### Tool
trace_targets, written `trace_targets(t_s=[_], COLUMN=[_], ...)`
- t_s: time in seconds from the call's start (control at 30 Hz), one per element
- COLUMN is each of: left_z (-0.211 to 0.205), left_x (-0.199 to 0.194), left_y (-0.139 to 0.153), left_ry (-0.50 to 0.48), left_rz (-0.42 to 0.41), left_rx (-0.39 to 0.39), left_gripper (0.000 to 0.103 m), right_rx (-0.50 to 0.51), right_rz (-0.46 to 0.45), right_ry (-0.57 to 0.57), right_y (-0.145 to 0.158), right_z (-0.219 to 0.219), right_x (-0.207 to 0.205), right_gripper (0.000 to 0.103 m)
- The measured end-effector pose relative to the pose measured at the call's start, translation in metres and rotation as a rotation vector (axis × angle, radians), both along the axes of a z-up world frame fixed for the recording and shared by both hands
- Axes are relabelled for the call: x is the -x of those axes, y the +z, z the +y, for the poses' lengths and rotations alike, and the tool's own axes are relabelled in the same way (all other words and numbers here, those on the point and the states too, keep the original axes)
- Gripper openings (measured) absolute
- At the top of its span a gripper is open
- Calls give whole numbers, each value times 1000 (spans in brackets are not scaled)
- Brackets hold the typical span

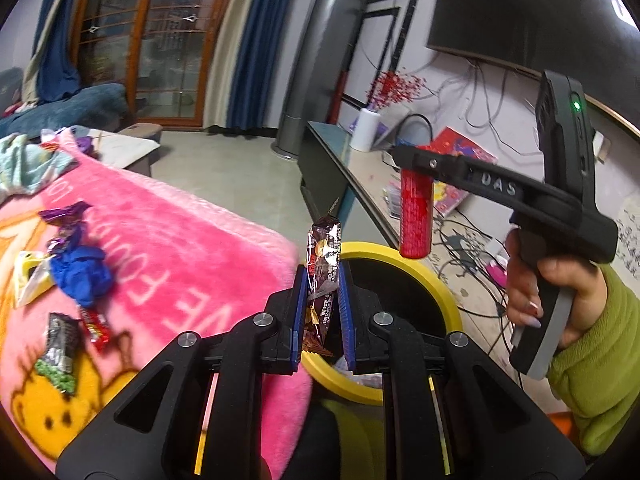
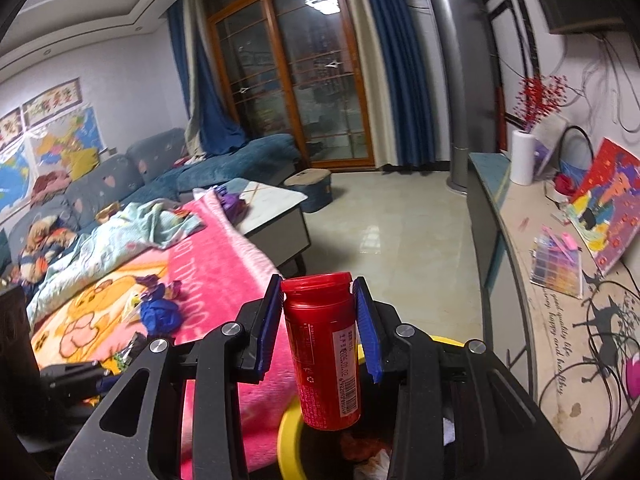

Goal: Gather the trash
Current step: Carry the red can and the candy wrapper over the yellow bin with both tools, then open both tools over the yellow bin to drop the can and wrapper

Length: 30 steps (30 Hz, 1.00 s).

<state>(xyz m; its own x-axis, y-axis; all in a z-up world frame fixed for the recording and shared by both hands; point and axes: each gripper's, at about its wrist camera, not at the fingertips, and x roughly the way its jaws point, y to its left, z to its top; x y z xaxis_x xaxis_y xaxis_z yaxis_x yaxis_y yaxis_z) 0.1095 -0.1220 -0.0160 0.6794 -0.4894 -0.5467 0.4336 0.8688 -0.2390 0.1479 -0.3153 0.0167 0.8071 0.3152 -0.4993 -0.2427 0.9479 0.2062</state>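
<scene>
My left gripper is shut on a brown snack wrapper and holds it upright over the near rim of a yellow-rimmed trash bin. My right gripper is shut on a red plastic bottle, which hangs cap-up above the bin. In the left wrist view the right gripper holds the bottle over the bin's far rim. Crumpled trash lies inside the bin.
A pink blanket left of the bin holds a blue crumpled wrapper, purple wrappers, a red wrapper and a dark packet. A TV bench with cables stands at the right. A coffee table stands behind.
</scene>
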Motion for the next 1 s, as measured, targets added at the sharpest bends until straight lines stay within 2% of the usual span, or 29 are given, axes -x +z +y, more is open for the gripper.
trace_targets(t_s=[0.3,0.67,1.0], left_z=[-37,-75,-98], left_x=[-1,-11,-23], left_y=[-14,-38,-54], left_ry=[-92,-187,-228], left_rz=[14,75,118], left_rx=[-35,-55,-75], left_gripper=[10,10,10], right_rx=[-19,-60,-59], right_rz=[26,91,173], right_ry=[-76,-157,-190], right_y=[-10,-31,-56], right_z=[-36,-74,-87], right_x=[0,-5,-11], right_gripper=[34,34,34])
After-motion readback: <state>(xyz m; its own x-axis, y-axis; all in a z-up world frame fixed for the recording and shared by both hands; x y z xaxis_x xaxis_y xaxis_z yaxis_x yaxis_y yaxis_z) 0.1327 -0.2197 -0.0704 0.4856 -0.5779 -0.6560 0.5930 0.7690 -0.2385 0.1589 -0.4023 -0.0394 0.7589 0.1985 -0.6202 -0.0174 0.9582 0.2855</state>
